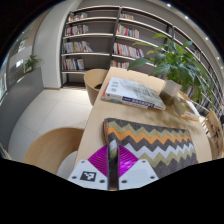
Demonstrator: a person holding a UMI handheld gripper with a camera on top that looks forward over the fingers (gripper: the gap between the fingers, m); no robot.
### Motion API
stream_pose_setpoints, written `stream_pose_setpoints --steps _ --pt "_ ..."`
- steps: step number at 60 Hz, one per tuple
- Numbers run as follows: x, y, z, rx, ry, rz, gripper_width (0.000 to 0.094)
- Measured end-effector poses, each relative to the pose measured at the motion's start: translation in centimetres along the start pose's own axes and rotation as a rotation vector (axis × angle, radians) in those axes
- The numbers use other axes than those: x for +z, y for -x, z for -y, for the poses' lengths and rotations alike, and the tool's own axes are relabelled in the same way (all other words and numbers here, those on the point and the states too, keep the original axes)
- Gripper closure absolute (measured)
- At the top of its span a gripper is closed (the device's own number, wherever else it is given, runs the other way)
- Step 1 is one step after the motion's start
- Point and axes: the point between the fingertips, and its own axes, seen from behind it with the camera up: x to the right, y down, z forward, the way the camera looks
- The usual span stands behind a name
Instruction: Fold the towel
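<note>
Several bookshelves [98,40] are lining the far wall, and a plant [178,62] is standing to the right. Nearer, the table [98,125] is carrying a book [131,93] and, this side of it, the zigzag towel [150,143]. At the towel's near edge, the hand-held gripper [112,160] is pinching the cloth, its fingers nearly closed together on it.

A library-like reading room: curved bookshelves [100,38], wooden table [100,118], potted plant [180,58].
</note>
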Motion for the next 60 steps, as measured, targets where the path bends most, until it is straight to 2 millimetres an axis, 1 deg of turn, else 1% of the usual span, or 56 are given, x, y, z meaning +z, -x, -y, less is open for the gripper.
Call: stream_pose_setpoints --steps 1,3,6,8,10,15,19,24,27,29,31,34,35,36,37,39,41,42,43,44,45,47,51,53,55,56,60 --pt "-0.2 -0.1 -0.1 -0.012 -0.003 -0.003 0.085" --pt "-0.2 -0.2 0.0 -0.021 0.005 0.013 0.0862" --pt "-0.3 -0.2 0.0 0.015 0.027 0.043 0.0884" --pt "-0.8 -0.3 0.4 0.041 0.035 0.071 0.0888" --pt "-1.7 -0.2 1.2 0.063 0.022 0.086 0.0887" --pt "-4.4 -4.9 4.6 0.094 -0.042 0.05 0.0888" --pt "-6.8 -9.8 7.3 0.119 -0.1 0.01 0.0888" --pt "-8.7 -16.1 8.3 0.145 -0.141 -0.041 0.0889" --pt "-9.0 -19.8 8.0 0.156 -0.152 -0.067 0.0889" --pt "-8.4 -22.0 7.5 0.172 -0.149 -0.072 0.0889" --pt "-7.7 -23.5 6.6 0.195 -0.141 -0.061 0.0872" --pt "-6.4 -24.8 4.8 0.213 -0.121 -0.033 0.0841" --pt "-5.8 -25.3 4.0 0.216 -0.107 -0.026 0.0841" --pt "-5.1 -25.5 2.7 0.215 -0.09 -0.025 0.0842" --pt "-4.6 -26.0 2.1 0.21 -0.07 -0.02 0.0836" --pt "-3.7 -26.9 0.9 0.184 -0.038 -0.019 0.0793" --pt "-2.6 -27.5 -0.8 0.155 0.0 -0.023 0.0664" --pt "-2.5 -27.7 -1.3 0.142 0.022 -0.027 0.0589" --pt "-2.0 -28.0 -2.4 0.129 0.034 -0.03 0.0526" --pt "-2.0 -28.2 -2.8 0.115 0.041 -0.035 0.0465" --pt "-2.3 -28.2 -2.9 0.099 0.044 -0.036 0.0452" --pt "-2.6 -28.2 -3.2 0.07 0.047 -0.027 0.0392" --pt "-3.7 -28.2 -2.9 0.036 0.029 -0.001 0.0269" --pt "-4.9 -28.1 -2.4 0.034 0.012 0.016 0.0246" --pt "-6.3 -28.2 -1.3 0.039 -0.014 0.026 0.024" --pt "-6.9 -28.3 -1.1 0.043 -0.029 0.029 0.0238" --pt "-10.3 -29.2 0.7 0.058 -0.072 0.025 0.0228"
